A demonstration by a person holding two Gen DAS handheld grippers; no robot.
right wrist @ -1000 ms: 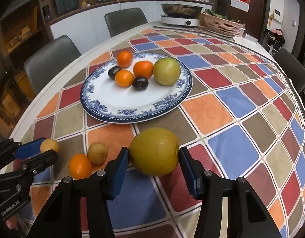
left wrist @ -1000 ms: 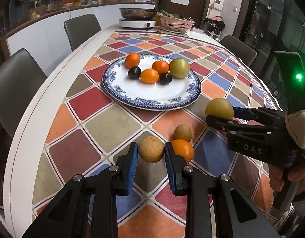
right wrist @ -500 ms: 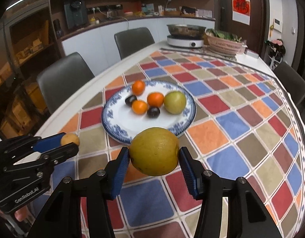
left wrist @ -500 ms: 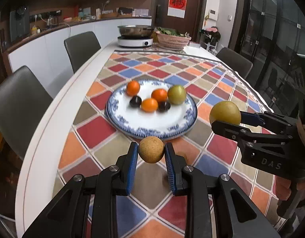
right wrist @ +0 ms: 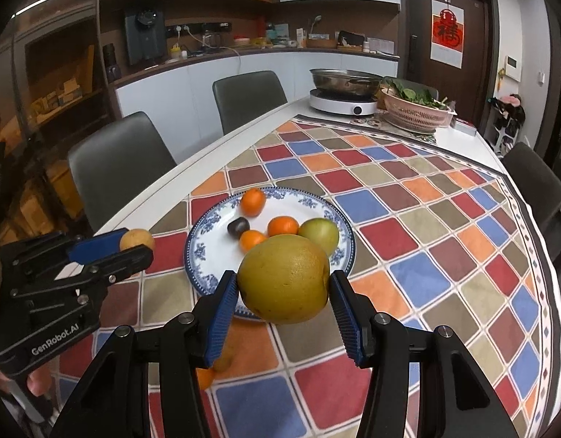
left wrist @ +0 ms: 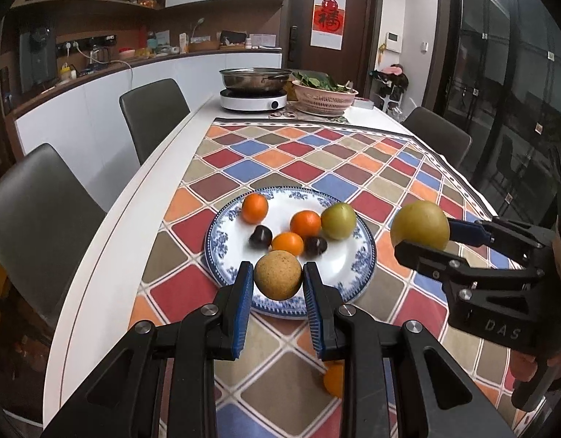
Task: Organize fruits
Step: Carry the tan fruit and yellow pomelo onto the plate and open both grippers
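My left gripper (left wrist: 278,279) is shut on a small brown round fruit (left wrist: 278,275), held in the air above the near rim of the blue-and-white plate (left wrist: 364,255). My right gripper (right wrist: 284,290) is shut on a large yellow-green pear (right wrist: 284,278), also lifted near the plate (right wrist: 196,252). The plate holds three oranges (left wrist: 254,208), two dark plums (left wrist: 260,237) and a green pear (left wrist: 338,221). An orange (left wrist: 334,379) lies on the cloth below my left fingers. The right gripper shows in the left wrist view (left wrist: 422,235), the left in the right wrist view (right wrist: 134,242).
The table has a colourful diamond-patterned cloth (left wrist: 316,153). At the far end stand an induction cooker with a steel pot (left wrist: 254,89) and a pink basket of greens (left wrist: 324,96). Grey chairs (left wrist: 35,219) line the left side, another (left wrist: 437,135) the right.
Both grippers have risen from the table with their fruits and moved toward the plate. The small brown fruit and orange on the cloth have dropped below the fingers.
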